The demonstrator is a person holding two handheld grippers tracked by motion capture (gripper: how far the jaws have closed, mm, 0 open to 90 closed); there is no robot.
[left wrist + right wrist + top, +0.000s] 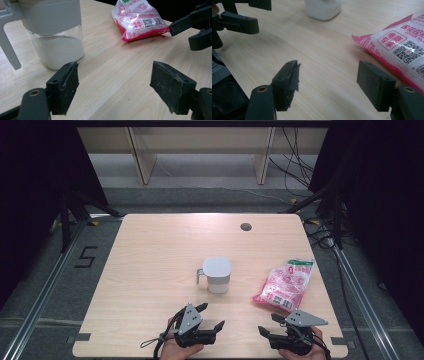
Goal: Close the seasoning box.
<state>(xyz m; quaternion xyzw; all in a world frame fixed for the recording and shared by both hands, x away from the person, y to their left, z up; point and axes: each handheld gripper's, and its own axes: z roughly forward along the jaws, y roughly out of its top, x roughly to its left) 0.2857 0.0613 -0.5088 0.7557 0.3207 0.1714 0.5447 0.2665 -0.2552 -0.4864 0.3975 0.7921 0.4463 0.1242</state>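
Pink bag (285, 285) just beyond right gripper (269, 326)

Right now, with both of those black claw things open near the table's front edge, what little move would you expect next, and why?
Probably the right gripper eases forward to the pink and white plastic packet. Its jaws stand open and empty, and the packet lies flat just ahead of them, nearer than the white lidded jug of white powder. The left gripper, also open and empty, points toward the jug.

Right gripper (328, 82) agape — pink bag (398, 48) beside
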